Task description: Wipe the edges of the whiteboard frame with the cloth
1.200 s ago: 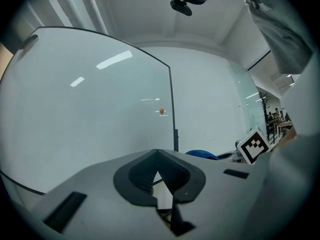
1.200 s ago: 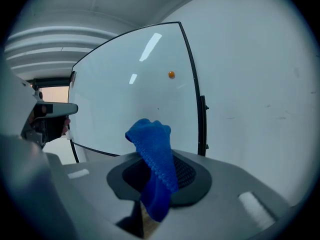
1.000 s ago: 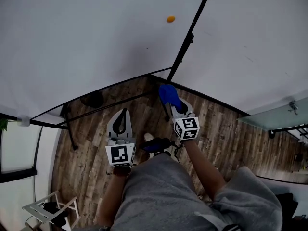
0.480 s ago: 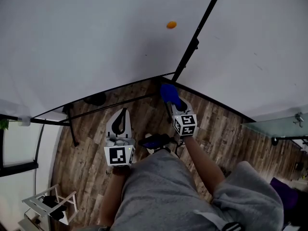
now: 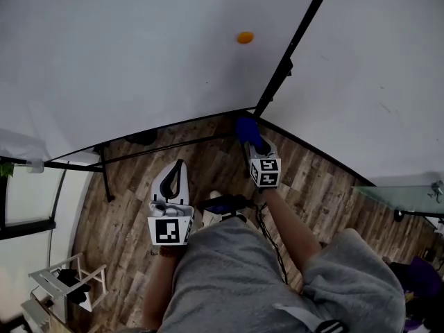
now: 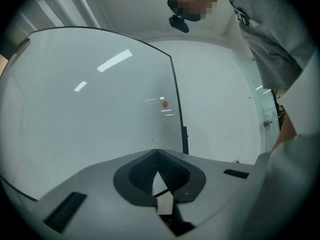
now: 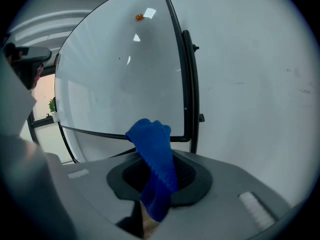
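The whiteboard (image 5: 125,54) fills the upper left of the head view, with a thin black frame (image 5: 166,125) and an orange magnet (image 5: 244,37) on it. My right gripper (image 5: 248,136) is shut on a blue cloth (image 5: 247,130). It holds the cloth just under the frame's lower right corner (image 5: 254,111); I cannot tell whether they touch. In the right gripper view the cloth (image 7: 153,159) sticks up from the jaws in front of the frame's bottom edge (image 7: 120,135). My left gripper (image 5: 180,166) hangs lower over the floor, shut on nothing, its tips (image 6: 157,152) meeting.
A white wall (image 5: 374,68) stands to the right of the board. The board's black stand legs (image 5: 104,179) run over the wood floor (image 5: 132,207). A white rack (image 5: 62,290) is at the lower left and a glass panel (image 5: 406,200) at the right.
My right gripper has carried the blue cloth up and slightly right, closer to the frame's lower right corner. The left gripper has stayed about where it was.
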